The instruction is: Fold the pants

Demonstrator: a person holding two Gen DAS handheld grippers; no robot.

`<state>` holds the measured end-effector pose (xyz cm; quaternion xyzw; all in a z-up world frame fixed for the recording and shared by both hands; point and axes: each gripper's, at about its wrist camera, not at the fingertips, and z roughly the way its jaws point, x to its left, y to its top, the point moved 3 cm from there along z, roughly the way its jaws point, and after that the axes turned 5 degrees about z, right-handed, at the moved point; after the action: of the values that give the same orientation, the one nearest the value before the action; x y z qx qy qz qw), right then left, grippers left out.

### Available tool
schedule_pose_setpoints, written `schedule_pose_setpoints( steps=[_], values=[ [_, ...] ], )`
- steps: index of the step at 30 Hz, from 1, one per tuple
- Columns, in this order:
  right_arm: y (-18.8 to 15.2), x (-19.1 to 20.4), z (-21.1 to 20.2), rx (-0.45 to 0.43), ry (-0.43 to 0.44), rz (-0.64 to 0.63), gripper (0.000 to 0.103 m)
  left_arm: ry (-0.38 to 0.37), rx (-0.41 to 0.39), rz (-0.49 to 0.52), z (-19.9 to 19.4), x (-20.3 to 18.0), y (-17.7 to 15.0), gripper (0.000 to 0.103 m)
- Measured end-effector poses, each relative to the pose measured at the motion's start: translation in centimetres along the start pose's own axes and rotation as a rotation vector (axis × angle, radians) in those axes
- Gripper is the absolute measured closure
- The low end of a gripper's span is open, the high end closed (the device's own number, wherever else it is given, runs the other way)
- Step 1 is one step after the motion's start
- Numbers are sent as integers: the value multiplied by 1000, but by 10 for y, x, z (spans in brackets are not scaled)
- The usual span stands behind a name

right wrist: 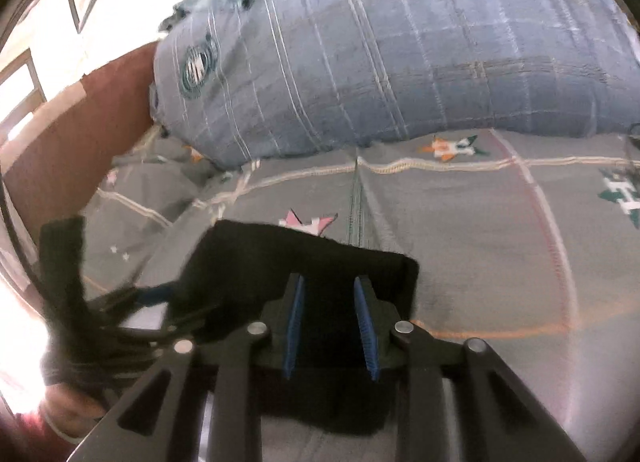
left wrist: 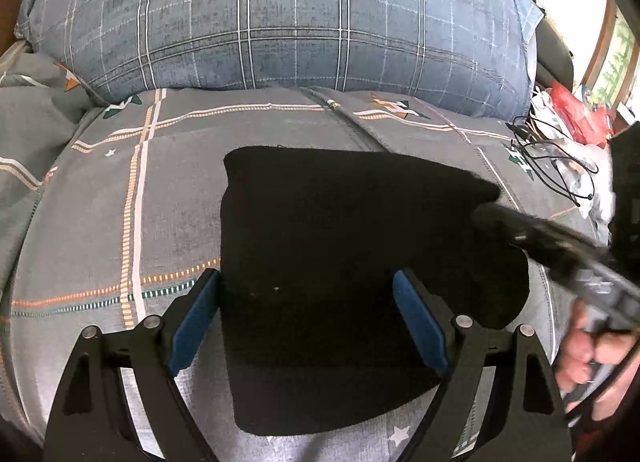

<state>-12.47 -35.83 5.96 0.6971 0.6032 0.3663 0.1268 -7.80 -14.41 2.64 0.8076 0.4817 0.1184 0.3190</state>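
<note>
Two tools over black pants on the bed.

My left tool (left wrist: 306, 316) hangs with its blue pads spread wide, holding nothing, above the pants (left wrist: 344, 282), which lie folded flat on the grey patterned bed (left wrist: 100, 222). To the right, my right tool (right wrist: 330, 326) has its pads partly apart, empty as far as I can see, over the pants' far corner; the blue plaid pillow (left wrist: 300, 14) sits behind.

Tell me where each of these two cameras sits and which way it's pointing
Left wrist: sits on the left gripper, jaws wide, looking down at black pants towards the blue pillow; person's hand at right.
Right wrist: sits on the right gripper, jaws partly open, over the pants.
Both share pants, pillow, grey bedsheet.
</note>
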Motion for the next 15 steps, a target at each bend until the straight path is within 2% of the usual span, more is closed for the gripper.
schedule_pose_setpoints(
  steps=[2,6,11,15],
  values=[
    [-2,-8,15,13,-4,24,78,-4,8,-1,4,-1,-1,16],
    [-1,-12,4,8,25,67,77,-7,8,-11,6,-1,-1,16],
    [-12,5,-21,13,41,6,62,-7,5,-18,6,-1,-2,16],
    [-29,17,-30,31,-4,-58,61,-5,5,-20,6,-1,-3,16]
  ],
)
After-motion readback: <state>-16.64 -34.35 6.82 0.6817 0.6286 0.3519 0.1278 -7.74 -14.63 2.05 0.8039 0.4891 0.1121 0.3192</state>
